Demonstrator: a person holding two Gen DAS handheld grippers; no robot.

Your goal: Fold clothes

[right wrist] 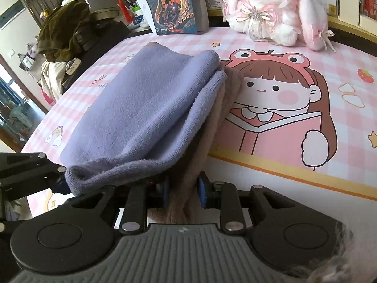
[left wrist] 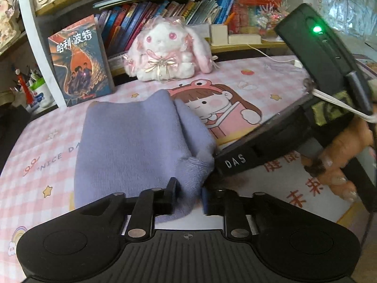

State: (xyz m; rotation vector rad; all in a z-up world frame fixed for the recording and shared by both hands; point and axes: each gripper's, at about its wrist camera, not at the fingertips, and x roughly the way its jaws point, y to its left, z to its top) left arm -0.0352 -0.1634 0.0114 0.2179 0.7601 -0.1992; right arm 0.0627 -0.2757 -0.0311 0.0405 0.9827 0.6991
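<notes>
Table (right wrist: 271, 188) under a pink checked cartoon mat: bare and flat from the middle to the right edge, so plenty of room for laying or sweeping a fold that way. Crowded along the far edge.

Purple cloth (left wrist: 132, 141) lying doubled over a tan cloth (right wrist: 219, 113), left of the table's middle, running from the near edge toward the far left corner. Likely trouble: layers sliding apart if the two ends get pulled unevenly, leaving the tan edge sticking out on the right as it does already.

Book (left wrist: 80, 63) standing upright at the far edge, just beyond the cloth; easily tipped by a push forward. Plush rabbit (left wrist: 165, 52) beside it, well clear.

Right gripper (right wrist: 183, 193) at the near edge, fingers narrowly apart and pinching the tan cloth. Left gripper (left wrist: 189, 198) close alongside, narrow gap with purple cloth in it; cannot tell whether actually pinched. Risk of grippers bumping, or of a loose corner dropping.
</notes>
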